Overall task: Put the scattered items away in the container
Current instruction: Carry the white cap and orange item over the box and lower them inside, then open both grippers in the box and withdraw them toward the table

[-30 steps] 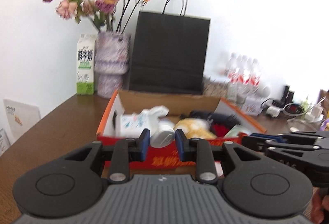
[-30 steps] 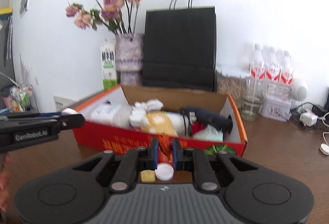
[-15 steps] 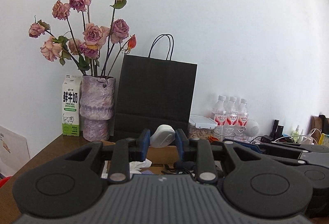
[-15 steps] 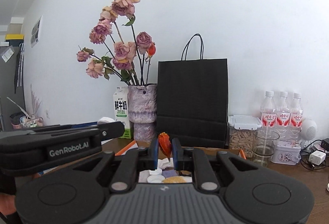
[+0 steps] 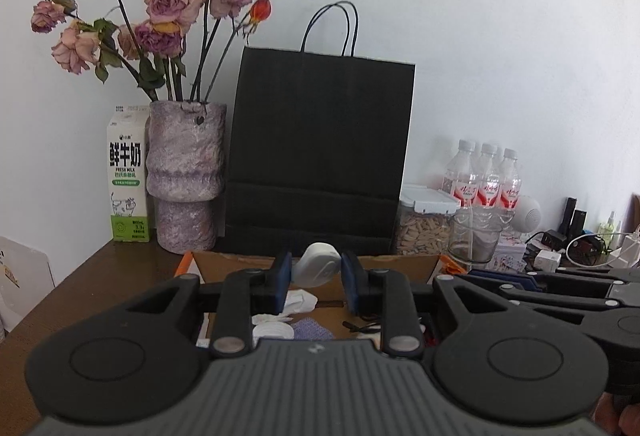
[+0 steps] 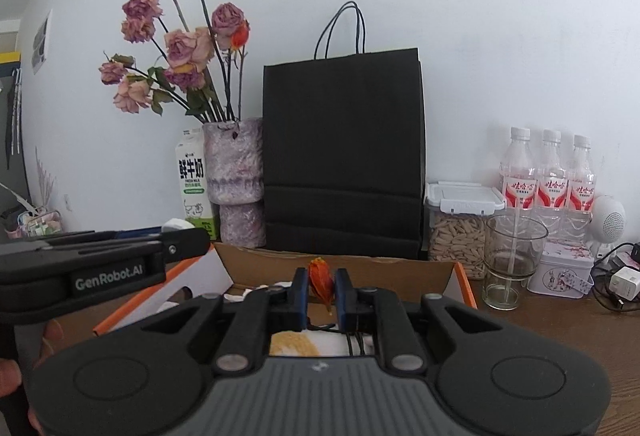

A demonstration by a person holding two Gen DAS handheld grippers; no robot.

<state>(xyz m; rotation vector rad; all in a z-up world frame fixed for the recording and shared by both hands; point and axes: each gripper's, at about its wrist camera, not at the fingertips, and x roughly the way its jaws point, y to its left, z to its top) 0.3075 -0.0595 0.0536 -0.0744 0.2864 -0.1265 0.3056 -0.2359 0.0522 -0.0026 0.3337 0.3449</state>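
My left gripper (image 5: 316, 270) is shut on a small white rounded case (image 5: 318, 268), held over the open cardboard box (image 5: 400, 264) with orange edges. My right gripper (image 6: 321, 282) is shut on a small orange-red crumpled item (image 6: 321, 280), also above the box (image 6: 360, 268). Inside the box lie white tissue (image 5: 298, 302), white lids, a purple cloth (image 5: 310, 328), a black cord and a yellow item (image 6: 292, 344). The left gripper's body (image 6: 100, 264) shows at the left of the right wrist view; the right gripper's body (image 5: 560, 288) shows at the right of the left wrist view.
Behind the box stand a black paper bag (image 5: 320, 152), a vase of dried roses (image 5: 184, 172) and a milk carton (image 5: 126, 172). To the right are a seed jar (image 6: 460, 224), a glass (image 6: 512, 260), three water bottles (image 6: 548, 172), a tin and chargers on the brown table (image 6: 560, 324).
Both grippers have lifted their items off the table in front of the box and carried them forward over its open top. The box front has dropped out of view.
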